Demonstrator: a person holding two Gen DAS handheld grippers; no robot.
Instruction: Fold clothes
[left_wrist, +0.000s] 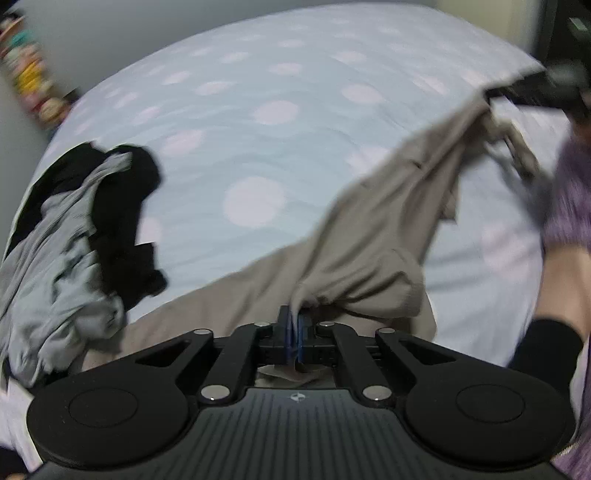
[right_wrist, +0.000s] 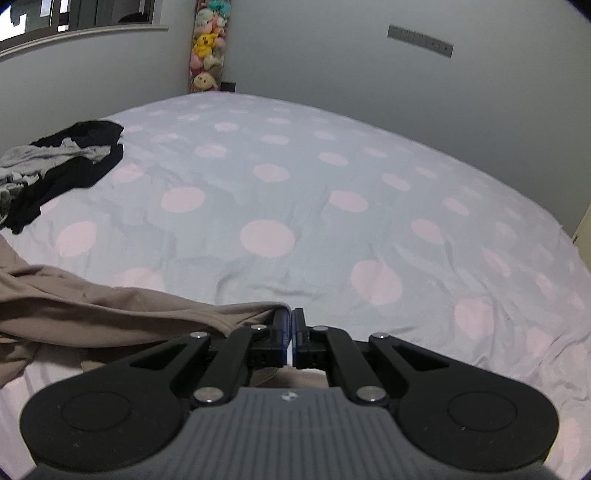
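Observation:
A beige garment (left_wrist: 373, 229) hangs stretched above the bed between both grippers. My left gripper (left_wrist: 294, 325) is shut on a bunched edge of it, with cloth poking out between the blue pads. The garment rises to the upper right, where the right gripper (left_wrist: 517, 92) pinches its other corner; that part is blurred. In the right wrist view the same beige garment (right_wrist: 110, 310) trails off to the left from my right gripper (right_wrist: 291, 325), whose jaws are closed on its edge.
A pale blue bedsheet (right_wrist: 332, 166) with pink dots covers the bed. A heap of grey and black clothes (left_wrist: 77, 236) (right_wrist: 55, 166) lies at the left. A person's purple sleeve (left_wrist: 569, 199) is at the right. Plush toys (right_wrist: 207, 48) hang in the wall corner.

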